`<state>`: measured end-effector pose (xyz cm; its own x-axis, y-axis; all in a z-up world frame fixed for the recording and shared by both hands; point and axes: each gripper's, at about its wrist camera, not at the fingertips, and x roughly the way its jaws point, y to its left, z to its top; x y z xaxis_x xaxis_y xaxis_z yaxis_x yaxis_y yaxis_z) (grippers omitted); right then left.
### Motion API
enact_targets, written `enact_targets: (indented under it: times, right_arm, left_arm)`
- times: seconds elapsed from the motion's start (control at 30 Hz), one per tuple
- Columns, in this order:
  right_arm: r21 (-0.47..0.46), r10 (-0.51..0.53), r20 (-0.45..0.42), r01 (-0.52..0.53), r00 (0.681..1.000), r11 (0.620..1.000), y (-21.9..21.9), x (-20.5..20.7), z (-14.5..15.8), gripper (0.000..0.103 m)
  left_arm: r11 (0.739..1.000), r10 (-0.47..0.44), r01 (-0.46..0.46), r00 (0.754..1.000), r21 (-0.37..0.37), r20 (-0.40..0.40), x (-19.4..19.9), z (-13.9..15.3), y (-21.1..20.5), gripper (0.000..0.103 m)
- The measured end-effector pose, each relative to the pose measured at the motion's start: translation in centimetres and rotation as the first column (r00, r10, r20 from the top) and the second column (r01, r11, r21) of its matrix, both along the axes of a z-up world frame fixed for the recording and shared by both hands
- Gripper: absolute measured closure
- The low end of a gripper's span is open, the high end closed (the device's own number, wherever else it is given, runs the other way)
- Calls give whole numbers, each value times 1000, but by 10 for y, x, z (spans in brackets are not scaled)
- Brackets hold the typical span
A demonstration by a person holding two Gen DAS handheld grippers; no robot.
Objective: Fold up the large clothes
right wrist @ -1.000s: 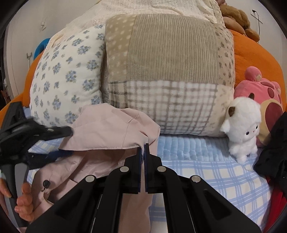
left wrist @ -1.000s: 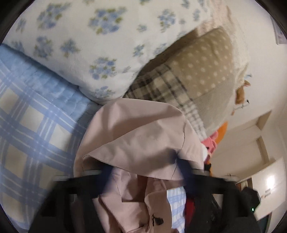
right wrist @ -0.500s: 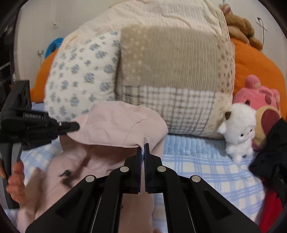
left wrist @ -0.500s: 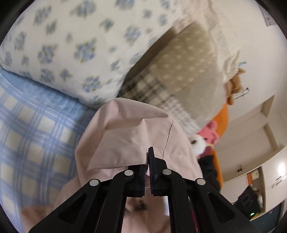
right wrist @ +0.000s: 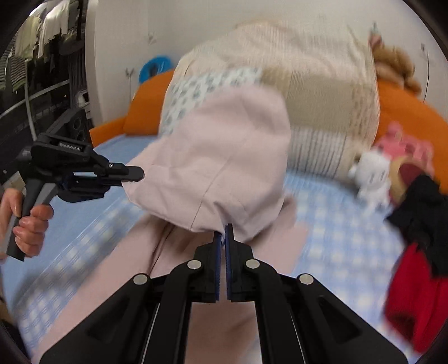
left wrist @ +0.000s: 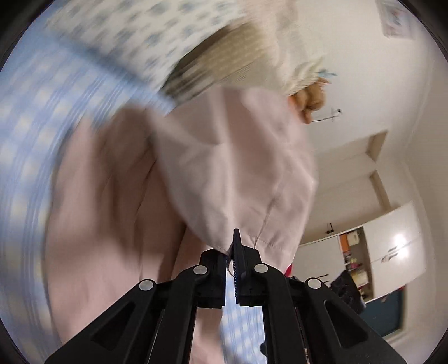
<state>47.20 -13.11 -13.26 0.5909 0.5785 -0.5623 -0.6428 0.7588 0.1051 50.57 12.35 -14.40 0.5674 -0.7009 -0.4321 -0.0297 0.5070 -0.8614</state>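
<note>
White lettering reading "GenRobot.AI" runs along the top of the black body of the left tongs (right wrist: pixel 134 175), as seen from the right wrist camera; the last letters are small and only just legible. A framed picture high on the wall (left wrist: pixel 397 19) is too blurred to read in the left wrist view.

The garment (right wrist: pixel 224 156) hangs lifted over the middle of the bed (right wrist: pixel 336 212), its lower part trailing onto the bed toward the near edge. The left tool (right wrist: pixel 137 173) meets its left edge; the right tool (right wrist: pixel 224 238) grips its near hem. Behind it, pillows (right wrist: pixel 322 112) are stacked along the bed's far edge. Soft toys (right wrist: pixel 372 173) sit at the right end of the pillows, with a heap of clothes (right wrist: pixel 420 224) before them at the bed's right edge.
</note>
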Motion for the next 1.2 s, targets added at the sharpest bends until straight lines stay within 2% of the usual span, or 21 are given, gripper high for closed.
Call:
enact_targets:
  times: [0.03, 0.1, 0.17, 0.23, 0.3, 0.33, 0.43, 0.5, 0.53, 0.57, 0.63, 0.7, 0.77, 0.8, 0.87, 0.93, 1.0, 1.07, 1.1, 1.17, 1.2]
  right_arm:
    - [-6, 4, -30, -5, 1000, 1000, 0, -6, -11, 100]
    - [-14, 3, -82, -4, 997, 1000, 1, -17, -36, 100]
    - [-63, 25, -134, -34, 991, 997, 11, -25, -62, 98]
    - [-71, 47, -159, -59, 986, 996, 15, -34, -72, 97]
    - [-29, 60, -182, -66, 981, 997, 11, -47, -67, 97]
    - [22, 70, -177, -67, 982, 997, 4, -60, -56, 97]
    - [141, 110, -96, -95, 989, 985, -7, -84, -13, 95]
    - [186, 101, -32, -93, 994, 978, -1, -77, 25, 63]
    - [195, 77, -11, -73, 997, 978, 5, -65, 40, 56]
    - [201, 34, 11, -35, 999, 979, 17, -42, 57, 55]
    - [166, -28, 22, 24, 999, 986, 34, -2, 69, 58]
    - [148, -106, -33, 110, 994, 983, 51, 51, 68, 70]
    - [126, -132, -86, 142, 988, 982, 56, 76, 58, 78]
    - [116, -119, -118, 133, 986, 984, 59, 83, 50, 87]
    - [85, -74, -170, 89, 983, 992, 64, 83, 30, 95]
    - [42, -40, -200, 49, 979, 998, 68, 76, 9, 95]
    - [-14, -14, -219, 11, 976, 1000, 72, 64, -14, 95]
    - [-29, 6, -247, -13, 969, 999, 75, 54, -31, 95]
    - [-38, 10, -251, -20, 968, 999, 75, 48, -40, 95]
    - [-56, 0, -248, -14, 969, 998, 75, 41, -57, 95]
    - [-49, 2, -269, -15, 963, 999, 74, 42, -63, 95]
  left_arm:
    - [998, 10, -12, 999, -58, -39, -12, -22, 2, 93]
    - [996, 18, -26, 996, -80, -93, -27, -54, 1, 93]
    - [992, 29, -45, 990, -115, -139, -38, -88, 0, 93]
    - [988, 49, -71, 987, -139, -155, -45, -107, 2, 92]
    - [986, 63, -84, 988, -146, -143, -49, -117, 4, 92]
    - [985, 67, -88, 988, -150, -139, -50, -120, 5, 92]
    - [988, 57, -73, 991, -136, -118, -51, -122, 3, 92]
    - [991, 52, -63, 994, -114, -100, -53, -120, 0, 92]
    - [992, 52, -62, 994, -111, -94, -54, -120, -1, 92]
    - [991, 52, -63, 994, -115, -94, -55, -121, -2, 92]
    - [990, 59, -71, 993, -121, -97, -57, -123, -1, 92]
    - [989, 62, -75, 993, -124, -101, -59, -125, 1, 92]
    - [991, 58, -69, 993, -118, -101, -62, -126, 1, 92]
    - [992, 48, -59, 994, -113, -103, -62, -125, 0, 91]
    - [992, 26, -40, 993, -118, -119, -58, -119, 1, 83]
    - [991, 7, -25, 991, -130, -137, -65, -104, 3, 55]
    - [999, 3, -6, 998, -51, -69, -76, -61, 3, 42]
    - [1000, 0, 0, 1000, 27, 9, -78, -22, 1, 42]
    - [999, -6, 5, 999, 36, 42, -76, -5, -1, 42]
    - [996, -5, -4, 995, 94, 95, -56, 30, -6, 41]
    - [992, -6, -9, 994, 125, 113, -41, 41, -9, 34]
